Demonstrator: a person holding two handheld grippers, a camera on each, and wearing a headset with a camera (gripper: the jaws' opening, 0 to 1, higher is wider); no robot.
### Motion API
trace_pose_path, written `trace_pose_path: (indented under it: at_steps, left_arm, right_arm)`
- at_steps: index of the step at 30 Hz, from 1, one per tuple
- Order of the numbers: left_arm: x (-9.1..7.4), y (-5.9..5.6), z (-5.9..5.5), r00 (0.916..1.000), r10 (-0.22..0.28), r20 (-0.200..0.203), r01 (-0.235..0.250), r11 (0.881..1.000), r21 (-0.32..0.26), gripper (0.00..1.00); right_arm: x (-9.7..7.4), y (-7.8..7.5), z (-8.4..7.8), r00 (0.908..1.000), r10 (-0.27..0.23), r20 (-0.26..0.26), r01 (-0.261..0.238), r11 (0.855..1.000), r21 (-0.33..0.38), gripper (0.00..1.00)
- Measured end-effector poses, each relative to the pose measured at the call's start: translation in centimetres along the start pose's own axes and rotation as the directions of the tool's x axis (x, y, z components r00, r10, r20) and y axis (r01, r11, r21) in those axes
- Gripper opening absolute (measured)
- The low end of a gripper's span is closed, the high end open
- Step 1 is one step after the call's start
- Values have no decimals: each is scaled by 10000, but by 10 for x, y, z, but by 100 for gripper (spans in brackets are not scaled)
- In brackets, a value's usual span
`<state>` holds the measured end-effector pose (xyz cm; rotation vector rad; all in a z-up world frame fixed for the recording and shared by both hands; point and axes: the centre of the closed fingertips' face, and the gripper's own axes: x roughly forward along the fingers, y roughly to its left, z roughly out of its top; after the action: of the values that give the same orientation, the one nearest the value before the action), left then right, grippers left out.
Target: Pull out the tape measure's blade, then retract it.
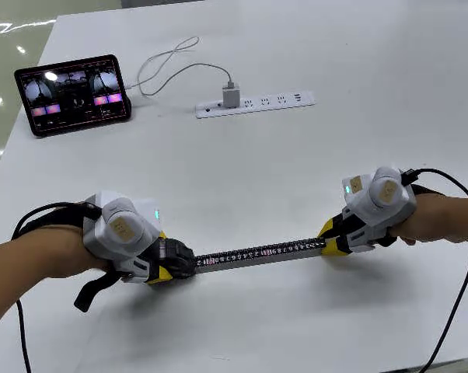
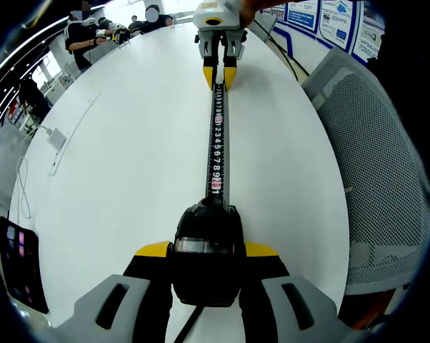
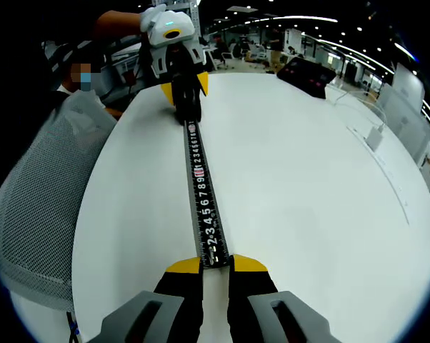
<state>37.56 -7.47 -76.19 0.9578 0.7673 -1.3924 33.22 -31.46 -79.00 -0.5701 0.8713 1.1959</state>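
Currently left claw [image 1: 170, 266] clamps tape measure case [image 2: 208, 246]; right claw [image 1: 330, 238] pinches blade [image 1: 257, 253] tip, stretched above surface [image 1: 265, 179].

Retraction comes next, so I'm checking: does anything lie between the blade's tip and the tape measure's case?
Nothing visible. The blade spans bare table straight from the right tool to the case in the left tool.
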Motion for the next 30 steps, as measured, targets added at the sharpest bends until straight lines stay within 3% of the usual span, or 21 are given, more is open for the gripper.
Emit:
trace_pose_path:
  at_steps: [12,18,25,30]
  left_arm:
    - [0,0,1,10000,13,52,-12,10000,-8,30]
    - [1,0,4,9991,10,428,-7,10000,-69,31]
    - [2,1,4,9993,-10,366,5,9999,113,32]
    - [4,1,2,9997,-12,233,5,9996,278,32]
  right_arm:
    - [-1,-2,-5,10000,7,-34,-7,10000,32,9]
    - [-1,0,-4,9997,50,-255,-57,9996,-274,10]
    - [-2,0,-4,9990,14,-445,-43,9978,-665,11]
    - [-2,-1,-4,9984,-9,-572,-19,9988,-490,11]
